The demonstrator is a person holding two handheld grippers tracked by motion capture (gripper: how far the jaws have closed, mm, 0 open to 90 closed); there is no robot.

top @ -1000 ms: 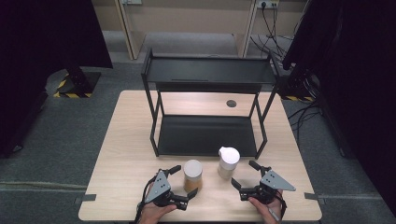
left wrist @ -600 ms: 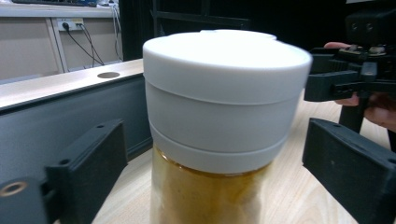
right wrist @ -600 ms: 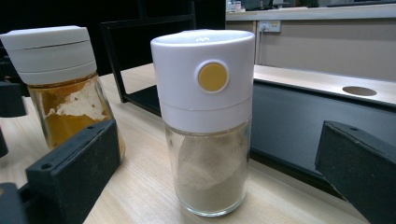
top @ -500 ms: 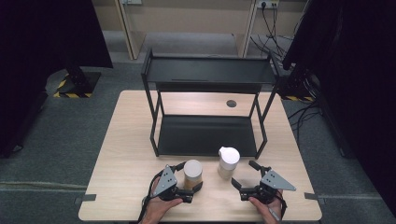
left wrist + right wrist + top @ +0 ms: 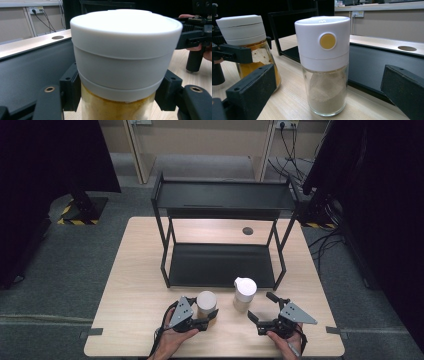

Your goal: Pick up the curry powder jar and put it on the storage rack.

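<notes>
The jar of yellow powder [image 5: 206, 304] is seen standing on the table [image 5: 130, 285] near its front edge, just before the black shelf rack [image 5: 222, 200]. It is gripped below its white lid by the left gripper [image 5: 207, 316], whose fingers [image 5: 71, 88] have just been closing and are now pressed against the glass on both sides, as is shown in the left gripper view. The shaker of pale powder [image 5: 323, 65], capped in white with a yellow button, is placed just to the right of the jar, apart from it. The right gripper [image 5: 264, 309] is held close beside this shaker with its fingers [image 5: 252, 90] spread wide, the shaker being framed between them and touched by neither
</notes>
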